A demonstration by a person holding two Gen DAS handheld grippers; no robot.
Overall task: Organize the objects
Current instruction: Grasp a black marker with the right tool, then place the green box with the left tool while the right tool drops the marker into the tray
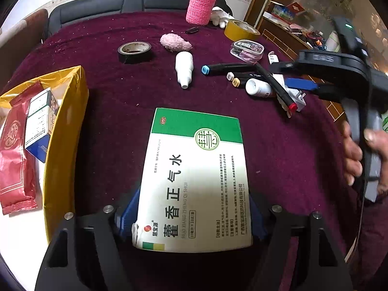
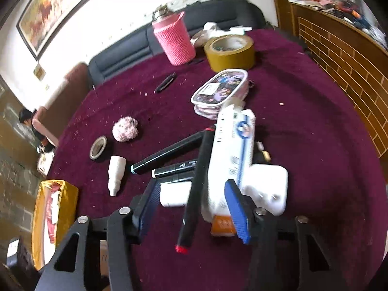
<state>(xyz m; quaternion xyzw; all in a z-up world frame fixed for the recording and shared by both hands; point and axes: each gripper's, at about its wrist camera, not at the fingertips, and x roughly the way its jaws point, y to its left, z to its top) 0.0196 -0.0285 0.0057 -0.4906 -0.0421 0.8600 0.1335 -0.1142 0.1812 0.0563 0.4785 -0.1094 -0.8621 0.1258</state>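
Note:
My left gripper (image 1: 191,215) is shut on a green-and-white medicine box (image 1: 196,177), holding it above the maroon tablecloth (image 1: 109,97). A yellow box (image 1: 65,145) at the left holds a red packet (image 1: 14,155) and a small blue-white carton (image 1: 40,123). My right gripper (image 2: 194,208) is open over a pile of black markers (image 2: 196,184), a white tube-shaped pack (image 2: 230,157), a white bottle (image 2: 174,194) and a white plug adapter (image 2: 269,189). The right gripper also shows in the left wrist view (image 1: 300,84), over the same pile.
On the cloth lie a white dropper bottle (image 1: 184,69), black tape roll (image 1: 135,52), pink fluffy ball (image 1: 175,42), clear plastic case (image 1: 247,49), yellow tape roll (image 1: 241,30) and pink knitted bottle (image 1: 202,3). A wooden cabinet (image 2: 344,55) stands at the right.

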